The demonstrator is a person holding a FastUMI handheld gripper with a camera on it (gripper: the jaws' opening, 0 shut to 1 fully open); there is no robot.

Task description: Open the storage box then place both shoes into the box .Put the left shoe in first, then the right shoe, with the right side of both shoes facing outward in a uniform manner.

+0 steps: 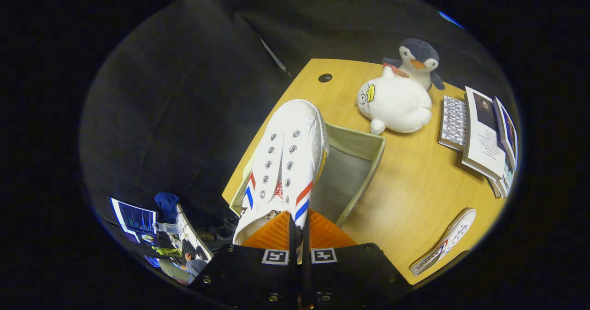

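My gripper (pixel 298 229) is shut on a white shoe (pixel 286 162) with red and blue side stripes, pinching it at the heel end. The shoe points away from the fingers, toe far, and hangs above the left part of an open grey-green fabric storage box (pixel 357 174). The box stands on the wooden table (pixel 415 181), and its inside shows bare grey to the right of the shoe. A second white shoe (pixel 445 243) lies on its side on the table, near the edge, to the right of the fingers.
Beyond the box sit a white plush duck (pixel 396 104) and a penguin plush (pixel 418 61). Books (pixel 481 137) lie to the far right. A cable hole (pixel 325 77) is near the table's far corner. Left of the table, a person sits at monitors (pixel 138 222).
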